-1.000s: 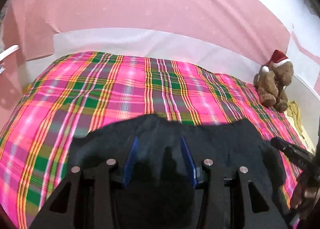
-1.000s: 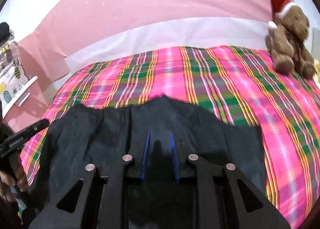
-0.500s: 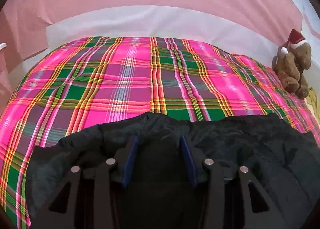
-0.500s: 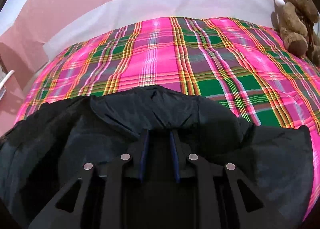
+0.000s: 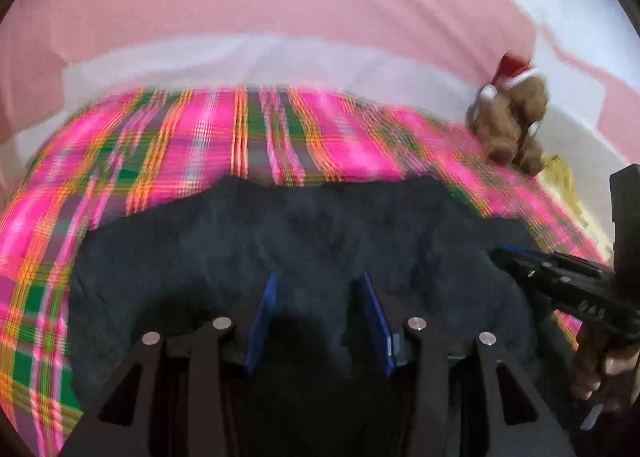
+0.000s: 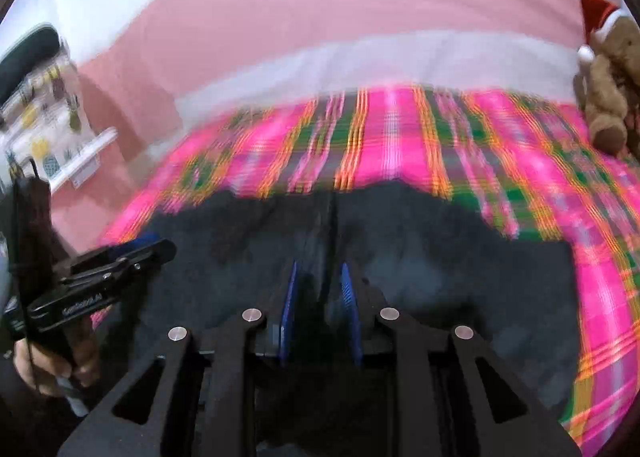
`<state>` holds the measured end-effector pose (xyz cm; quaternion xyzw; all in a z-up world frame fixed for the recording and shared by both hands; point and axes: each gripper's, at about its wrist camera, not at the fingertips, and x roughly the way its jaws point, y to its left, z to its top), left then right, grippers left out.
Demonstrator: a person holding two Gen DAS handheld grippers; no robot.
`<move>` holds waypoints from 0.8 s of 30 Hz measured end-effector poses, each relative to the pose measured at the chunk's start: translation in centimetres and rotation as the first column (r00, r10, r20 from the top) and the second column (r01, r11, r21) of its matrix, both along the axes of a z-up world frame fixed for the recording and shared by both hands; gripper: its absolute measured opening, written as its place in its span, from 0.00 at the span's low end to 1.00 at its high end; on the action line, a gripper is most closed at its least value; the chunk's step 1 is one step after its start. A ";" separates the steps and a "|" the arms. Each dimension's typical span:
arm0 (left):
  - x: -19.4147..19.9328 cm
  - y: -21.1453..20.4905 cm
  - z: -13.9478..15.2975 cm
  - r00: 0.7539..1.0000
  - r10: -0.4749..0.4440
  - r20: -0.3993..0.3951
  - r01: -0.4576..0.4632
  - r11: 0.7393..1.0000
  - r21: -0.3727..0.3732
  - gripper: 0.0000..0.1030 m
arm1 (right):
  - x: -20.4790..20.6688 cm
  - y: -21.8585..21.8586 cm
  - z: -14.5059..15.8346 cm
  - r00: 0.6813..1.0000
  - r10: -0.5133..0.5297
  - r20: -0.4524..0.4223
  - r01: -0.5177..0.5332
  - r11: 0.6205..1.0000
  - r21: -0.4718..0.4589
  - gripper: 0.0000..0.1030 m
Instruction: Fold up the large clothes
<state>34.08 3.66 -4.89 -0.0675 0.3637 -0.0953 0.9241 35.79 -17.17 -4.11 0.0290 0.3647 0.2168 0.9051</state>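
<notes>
A large dark garment [image 5: 320,225] lies spread on the pink plaid bedspread [image 5: 208,137]; its far edge reaches the bed's middle. My left gripper [image 5: 319,277] sits over the near edge with dark cloth bunched between its blue pads. Its jaws stand partly apart. In the right wrist view the same garment [image 6: 400,241] shows a fold line running up from between the pads. My right gripper [image 6: 320,265] has cloth between its narrow jaws, which are opening. Each gripper shows at the side of the other's view, held in a hand [image 6: 52,361]. Both views are blurred.
A brown teddy bear with a red Santa hat [image 5: 512,125] sits at the bed's far right corner. A pink and white wall [image 5: 280,17] runs behind the bed. A pineapple-print cloth [image 6: 44,113] hangs at the left.
Half a second ago the garment was lifted and bunched close around both grippers. Now it lies flatter and farther out on the bedspread, and each gripper shows in the other's view again.
</notes>
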 end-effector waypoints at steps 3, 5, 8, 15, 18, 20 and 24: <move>0.8 0.1 -1.0 1.000 0.010 -0.015 -0.010 1.000 -0.016 0.46 | 1.4 0.1 -3.2 0.998 -0.026 -0.051 0.026 1.000 -0.012 0.21; 0.9 0.1 -0.5 1.000 0.013 -0.022 -0.013 1.000 -0.009 0.46 | 1.9 -0.1 -3.1 0.998 -0.036 -0.060 0.036 0.999 -0.003 0.21; -0.7 0.2 0.9 1.000 0.015 -0.017 -0.015 1.000 0.004 0.45 | 1.1 0.0 -1.6 0.998 -0.043 -0.051 0.041 0.998 -0.039 0.22; -7.0 -0.5 2.6 0.999 -0.042 0.027 0.043 0.999 -0.032 0.45 | -6.2 0.0 1.6 1.000 0.006 0.029 -0.005 0.999 -0.040 0.22; -6.2 -1.4 -0.2 0.998 -0.041 -0.047 0.042 0.999 0.014 0.46 | -6.7 1.3 -0.6 1.000 0.028 -0.013 -0.029 0.997 -0.077 0.22; -5.3 -1.4 -2.1 0.996 -0.028 -0.087 0.031 0.999 0.035 0.46 | -5.5 1.9 -2.6 0.998 0.015 -0.064 -0.021 0.994 -0.108 0.22; -4.7 -1.8 -2.6 0.996 -0.020 -0.088 0.025 0.998 0.054 0.46 | -3.7 2.1 -5.0 0.995 -0.008 -0.103 -0.004 0.993 -0.118 0.22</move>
